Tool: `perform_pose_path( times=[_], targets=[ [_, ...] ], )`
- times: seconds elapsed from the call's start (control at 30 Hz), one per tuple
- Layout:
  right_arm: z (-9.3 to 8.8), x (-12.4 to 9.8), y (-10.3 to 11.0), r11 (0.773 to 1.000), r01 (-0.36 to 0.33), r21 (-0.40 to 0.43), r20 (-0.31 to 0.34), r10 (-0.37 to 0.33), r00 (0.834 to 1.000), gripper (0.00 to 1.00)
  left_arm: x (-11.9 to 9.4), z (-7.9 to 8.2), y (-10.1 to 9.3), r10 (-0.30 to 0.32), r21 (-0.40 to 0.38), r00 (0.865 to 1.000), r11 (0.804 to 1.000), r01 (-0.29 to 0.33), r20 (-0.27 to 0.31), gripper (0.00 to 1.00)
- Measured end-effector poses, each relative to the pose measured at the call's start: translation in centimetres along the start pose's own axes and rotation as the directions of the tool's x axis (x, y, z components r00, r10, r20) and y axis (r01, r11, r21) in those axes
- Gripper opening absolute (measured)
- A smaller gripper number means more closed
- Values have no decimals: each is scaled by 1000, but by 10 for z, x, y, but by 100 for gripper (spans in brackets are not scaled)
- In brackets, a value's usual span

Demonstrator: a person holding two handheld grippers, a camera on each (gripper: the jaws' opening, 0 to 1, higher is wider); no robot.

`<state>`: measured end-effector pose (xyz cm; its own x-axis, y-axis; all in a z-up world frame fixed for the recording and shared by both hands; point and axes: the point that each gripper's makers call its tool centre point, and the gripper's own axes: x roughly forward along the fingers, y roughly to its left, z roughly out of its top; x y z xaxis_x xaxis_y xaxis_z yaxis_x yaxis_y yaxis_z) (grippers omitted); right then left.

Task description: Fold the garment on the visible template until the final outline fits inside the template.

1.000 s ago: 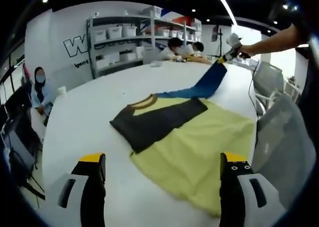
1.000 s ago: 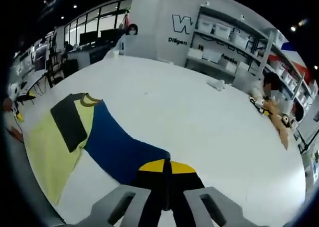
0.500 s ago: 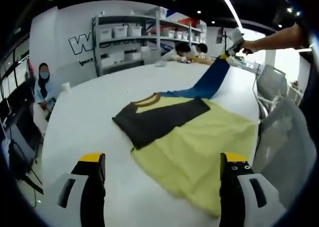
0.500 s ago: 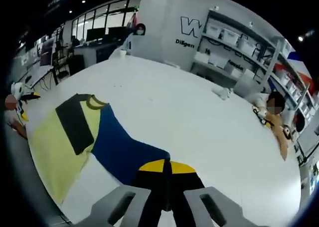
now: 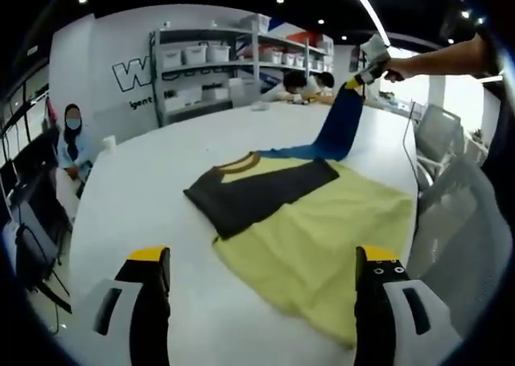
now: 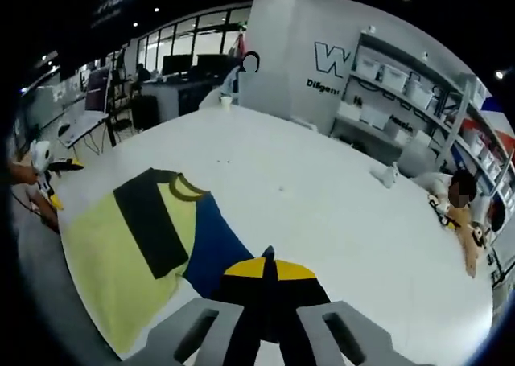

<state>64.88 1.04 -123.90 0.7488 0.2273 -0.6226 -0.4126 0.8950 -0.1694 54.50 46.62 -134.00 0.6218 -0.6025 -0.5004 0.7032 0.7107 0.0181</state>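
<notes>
Item: garment [image 5: 306, 221], a shirt with a pale yellow body, a black sleeve [image 5: 257, 191], a blue sleeve [image 5: 334, 129] and an olive collar [image 5: 239, 163]; we find it lying near the edge of a large white surface [image 5: 153, 189], the yellow body spread flat, the black sleeve folded across its chest; the blue sleeve rises off the cloth, drawn up and away from the body.

Item: right claw [image 6: 268, 263]; in the right gripper view we see its yellow-tipped jaws pressed together, pinching the end of the blue sleeve [image 6: 213, 249], which runs from the tips down to the shirt [image 6: 121, 261]; in the left gripper view we note the same claw [image 5: 354, 82] raised above the far side of the surface, held by a person's hand [image 5: 389, 64], the sleeve hanging from it.

Item: left claw [image 5: 261, 257]; its jaws stand spread wide, nothing between them; it hovers at the near edge of the surface, apart from the yellow hem; in the right gripper view we see it small at the far left [image 6: 44, 163].

Surroundings: shelving [image 5: 225, 64] with white bins along the back wall; people seated at the far end of the surface [image 5: 306, 84]; one masked person [image 5: 72, 141] sitting to the side; a grey chair [image 5: 459, 229] beside the surface.
</notes>
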Motion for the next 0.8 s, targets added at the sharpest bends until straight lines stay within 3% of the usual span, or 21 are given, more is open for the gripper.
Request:
perform_pose_path(
  times=[0.4, 0.8],
  targets=[
    [51, 10, 26, 999, -45, 14, 79, 44, 996, 0, -5, 3, -1, -2, -4, 1000, 1000, 2, 21, 99],
    [100, 23, 56, 994, -100, -38, 124, 104, 987, 0, -9, 2, 4, 13, -19, 999, 1000, -12, 34, 99]
  ],
)
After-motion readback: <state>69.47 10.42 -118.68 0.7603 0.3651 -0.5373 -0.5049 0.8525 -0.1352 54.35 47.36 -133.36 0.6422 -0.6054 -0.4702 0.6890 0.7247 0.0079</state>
